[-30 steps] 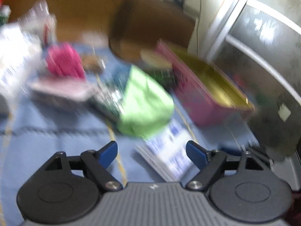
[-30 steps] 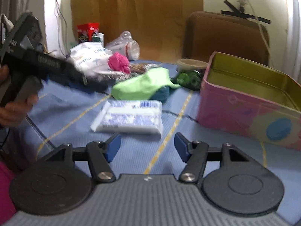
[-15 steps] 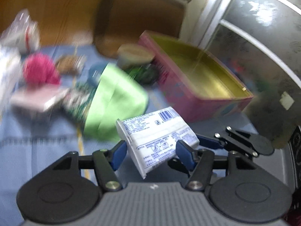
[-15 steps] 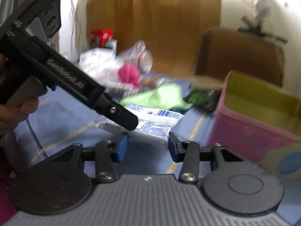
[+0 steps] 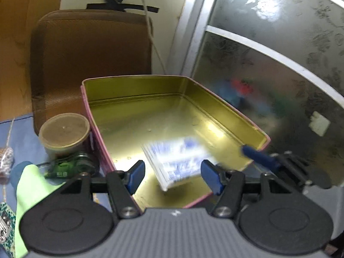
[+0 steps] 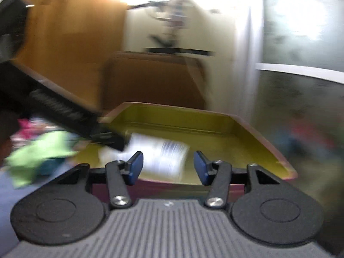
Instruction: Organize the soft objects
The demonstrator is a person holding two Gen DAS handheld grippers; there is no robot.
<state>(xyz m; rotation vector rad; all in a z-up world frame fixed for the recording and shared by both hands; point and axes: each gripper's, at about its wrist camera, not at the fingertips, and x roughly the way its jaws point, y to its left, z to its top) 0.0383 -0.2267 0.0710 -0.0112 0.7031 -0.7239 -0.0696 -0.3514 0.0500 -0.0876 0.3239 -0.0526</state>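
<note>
now the tin (image 5: 215,107) is the biggest thing seen, open and gold inside. just beside its left wall a green cloth (image 5: 30,185) is left on the blue sheet, next to a round tub (image 5: 64,131). the pack (image 5: 176,161) is seen blurred inside the tin, near the front wall; whether it is lying flat cannot be told. the left gripper (image 5: 173,177) is spread wide with nothing held. the right gripper (image 6: 167,167) is wide too, with nothing in it. the pack could be bumped back out if a gripper is pulled away fast. the light tin could be pushed or tipped by a knock on its rim.
</note>
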